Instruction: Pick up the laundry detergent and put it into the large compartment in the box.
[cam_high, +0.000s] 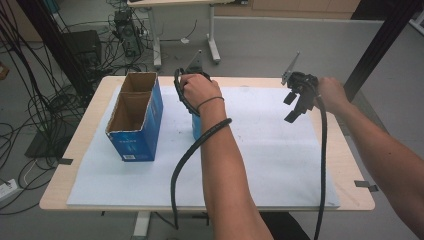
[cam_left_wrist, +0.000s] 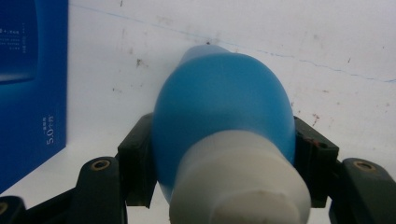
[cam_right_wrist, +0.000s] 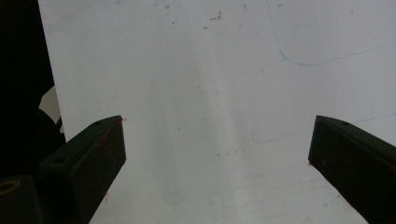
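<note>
Between your left gripper's (cam_left_wrist: 223, 154) black fingers (cam_left_wrist: 136, 158) sits the blue bottle (cam_left_wrist: 219, 112), white cap (cam_left_wrist: 238, 182) pointing back at the camera, and both pads press on its shoulders, so you've got it clamped. From the high view your left hand (cam_high: 196, 90) covers most of it and just a sliver of blue pokes out below your wrist. I can't tell if the bottle is standing on the sheet or already a bit off it.

Progress-wise, I'd guess you're at the "grabbed it, now move it" stage. Off to the left of those fingers is the open blue carton (cam_high: 134, 117) with its two empty compartments, near but not touching the bottle. If that's where the bottle goes, the pickup is done, while the carry over the carton's rim and the drop into a slot are still ahead.

Your right gripper (cam_high: 299, 102) hangs above the far right part of the sheet with its fingers (cam_right_wrist: 95, 158) spread wide and nothing between them, just bare white paper underneath.

Surface is a white sheet (cam_high: 270, 160) with scuffs, specks and faint blue pen lines, laid on a light wooden table (cam_high: 357, 202). Around it there's grey floor, a tangle of black cables (cam_high: 35, 115) on the left, another desk's legs (cam_high: 212, 35) at the back and a dark post (cam_high: 380, 45) on the right.
</note>
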